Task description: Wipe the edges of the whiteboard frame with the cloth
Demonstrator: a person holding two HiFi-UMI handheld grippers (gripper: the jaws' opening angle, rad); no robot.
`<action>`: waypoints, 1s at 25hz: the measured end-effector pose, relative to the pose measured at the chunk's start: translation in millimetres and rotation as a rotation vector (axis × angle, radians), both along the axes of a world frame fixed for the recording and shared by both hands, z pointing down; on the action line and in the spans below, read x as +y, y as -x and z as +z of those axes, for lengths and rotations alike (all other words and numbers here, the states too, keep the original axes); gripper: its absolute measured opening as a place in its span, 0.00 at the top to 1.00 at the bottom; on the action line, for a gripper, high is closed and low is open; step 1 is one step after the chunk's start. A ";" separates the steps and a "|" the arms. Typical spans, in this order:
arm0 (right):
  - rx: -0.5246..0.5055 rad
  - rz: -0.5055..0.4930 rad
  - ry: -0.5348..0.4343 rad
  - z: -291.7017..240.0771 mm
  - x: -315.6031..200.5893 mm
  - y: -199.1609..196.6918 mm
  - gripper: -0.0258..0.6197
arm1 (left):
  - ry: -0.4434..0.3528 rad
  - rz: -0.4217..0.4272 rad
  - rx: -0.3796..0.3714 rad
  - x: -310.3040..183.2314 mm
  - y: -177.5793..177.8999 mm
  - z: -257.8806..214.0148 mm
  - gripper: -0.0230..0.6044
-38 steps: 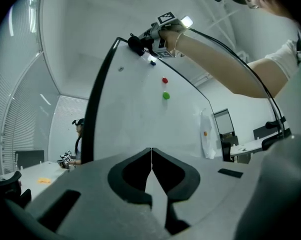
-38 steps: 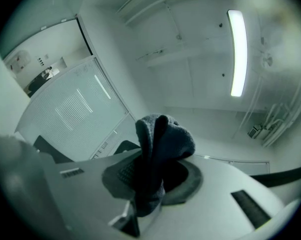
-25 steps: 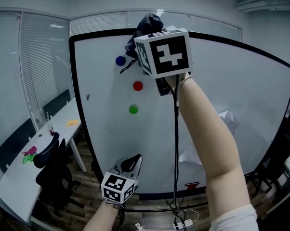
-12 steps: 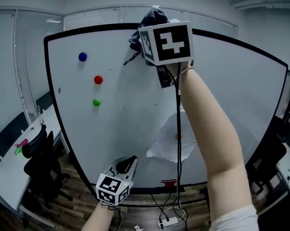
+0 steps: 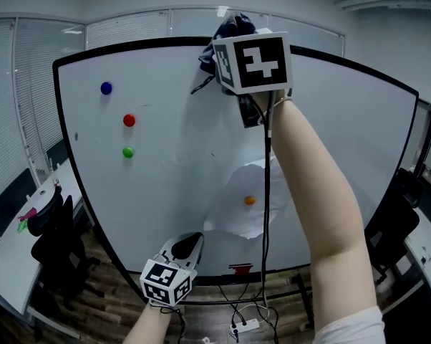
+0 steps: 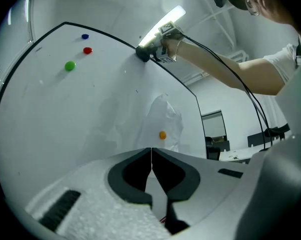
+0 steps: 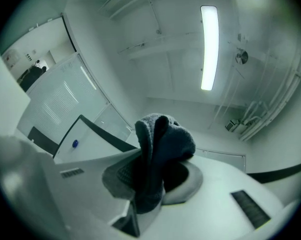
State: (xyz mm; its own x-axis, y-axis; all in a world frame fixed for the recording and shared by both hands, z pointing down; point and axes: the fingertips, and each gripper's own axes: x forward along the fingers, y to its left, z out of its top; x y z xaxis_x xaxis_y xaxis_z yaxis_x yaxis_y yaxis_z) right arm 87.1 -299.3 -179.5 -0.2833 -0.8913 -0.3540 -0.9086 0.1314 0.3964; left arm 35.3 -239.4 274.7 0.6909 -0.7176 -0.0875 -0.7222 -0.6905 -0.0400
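Our right gripper (image 5: 228,47) is raised high on an outstretched arm, its jaws closed on the dark cloth (image 7: 163,144), which bunches out past the tips; our left gripper (image 6: 151,168) hangs low near the bottom of the whiteboard (image 5: 165,181), jaws pressed together with nothing between them.

We see the cloth at the board's top, on the black frame (image 5: 129,49), roughly midway along the top edge and a little toward the right; from the left gripper view it seems to press against that edge, though we cannot be sure of firm contact.

We judge the wiping to be under way on the top edge; no view shows dust or streaks, so we cannot tell which stretches are already clean; going by where the cloth is, the top edge out to the far right corner, both side edges and the bottom edge look like work to come.

On the board face sit a blue magnet (image 5: 106,88), a red magnet (image 5: 129,120) and a green magnet (image 5: 128,152) at the left; an orange magnet (image 5: 250,200) pins a pale sheet (image 5: 233,217) lower down, well apart from the frame.
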 end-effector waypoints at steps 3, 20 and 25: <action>-0.035 0.016 0.007 -2.9 -1.2 -8.0 0.85 | -0.006 0.026 -0.012 -5.6 1.7 -1.0 0.93; -0.010 0.066 -0.010 -12.0 7.4 -89.3 0.85 | -0.020 0.200 -0.029 -11.2 -73.1 -16.8 0.93; 0.013 0.071 -0.026 -12.1 11.5 -123.2 0.85 | -0.037 0.183 0.006 -15.6 -117.7 -22.8 0.93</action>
